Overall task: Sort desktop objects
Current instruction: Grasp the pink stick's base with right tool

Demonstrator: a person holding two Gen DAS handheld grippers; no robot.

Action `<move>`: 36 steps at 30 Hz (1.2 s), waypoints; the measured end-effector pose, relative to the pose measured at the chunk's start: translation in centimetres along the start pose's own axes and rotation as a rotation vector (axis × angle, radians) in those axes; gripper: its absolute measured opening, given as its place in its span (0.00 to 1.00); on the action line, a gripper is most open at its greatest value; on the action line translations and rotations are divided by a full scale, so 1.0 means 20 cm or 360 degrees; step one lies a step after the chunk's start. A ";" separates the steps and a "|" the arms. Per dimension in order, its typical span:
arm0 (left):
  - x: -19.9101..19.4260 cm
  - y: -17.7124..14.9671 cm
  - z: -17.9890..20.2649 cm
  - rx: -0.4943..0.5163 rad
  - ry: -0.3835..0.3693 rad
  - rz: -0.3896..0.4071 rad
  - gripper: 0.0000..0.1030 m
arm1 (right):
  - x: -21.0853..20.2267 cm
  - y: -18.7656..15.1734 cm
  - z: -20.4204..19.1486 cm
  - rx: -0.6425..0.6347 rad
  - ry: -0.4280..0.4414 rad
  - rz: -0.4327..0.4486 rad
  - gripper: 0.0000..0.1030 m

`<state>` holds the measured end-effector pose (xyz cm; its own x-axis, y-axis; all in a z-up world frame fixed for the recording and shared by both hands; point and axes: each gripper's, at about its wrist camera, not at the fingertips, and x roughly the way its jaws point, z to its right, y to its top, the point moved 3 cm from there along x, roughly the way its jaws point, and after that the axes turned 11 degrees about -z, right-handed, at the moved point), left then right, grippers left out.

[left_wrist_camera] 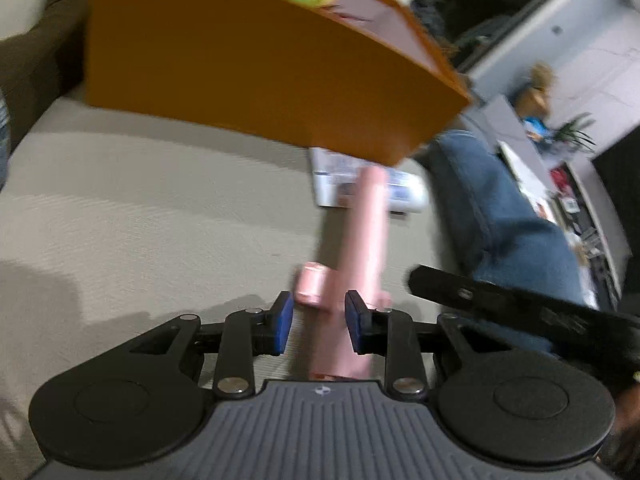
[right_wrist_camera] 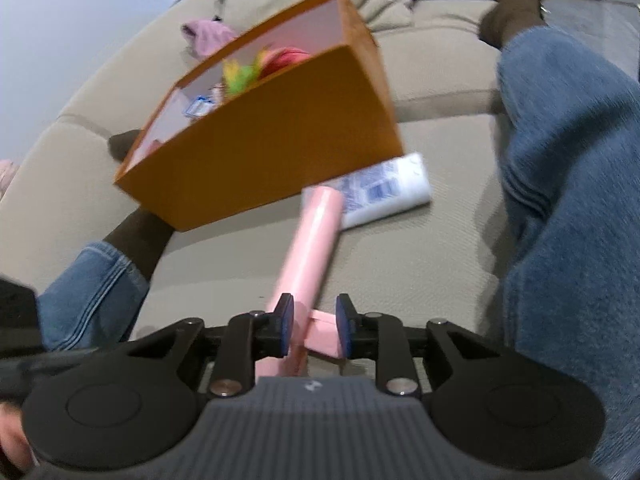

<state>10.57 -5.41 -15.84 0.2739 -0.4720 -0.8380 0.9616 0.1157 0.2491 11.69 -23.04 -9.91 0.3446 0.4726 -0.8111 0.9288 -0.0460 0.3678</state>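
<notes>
Item: pink tube point(right_wrist_camera: 316, 236) with a short side stub, lying lengthwise between both claws over the beige sofa cushion point(left_wrist_camera: 140, 208), its far end pointing toward 12 o'clock. Left claw point(left_wrist_camera: 319, 322) is standing partly spread around the tube's near end, the right blue pad touching it, the left pad apart. Right claw point(right_wrist_camera: 315, 330) is pinching the tube's stub end between its pads. Orange box point(right_wrist_camera: 264, 136), open-topped, is sitting at 11 o'clock of the tube, holding yellow-green and red items, blurred. White packet with blue print point(right_wrist_camera: 384, 190) is lying just beyond the tube's far end. A person's jeans-clad legs point(right_wrist_camera: 568, 184) are flanking the scene.
</notes>
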 end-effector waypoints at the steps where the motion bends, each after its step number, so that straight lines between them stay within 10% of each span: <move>1: 0.01 0.01 -0.01 -0.0003 0.0020 -0.0003 0.31 | 0.01 0.00 -0.02 -0.0030 -0.0033 -0.0010 0.25; 9: 0.06 0.03 -0.03 0.0042 0.0035 -0.0033 0.30 | 0.15 -0.02 0.06 0.0054 -0.0197 -0.0180 0.16; 36: -0.13 -0.06 0.20 0.0276 0.0001 0.0155 0.07 | 0.15 0.04 0.06 0.0005 -0.0103 -0.0154 0.02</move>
<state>8.66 -7.84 -12.07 0.3656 -0.4656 -0.8060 0.9125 0.0084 0.4090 13.57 -22.71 -12.50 0.2614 0.4169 -0.8706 0.9585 -0.0056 0.2851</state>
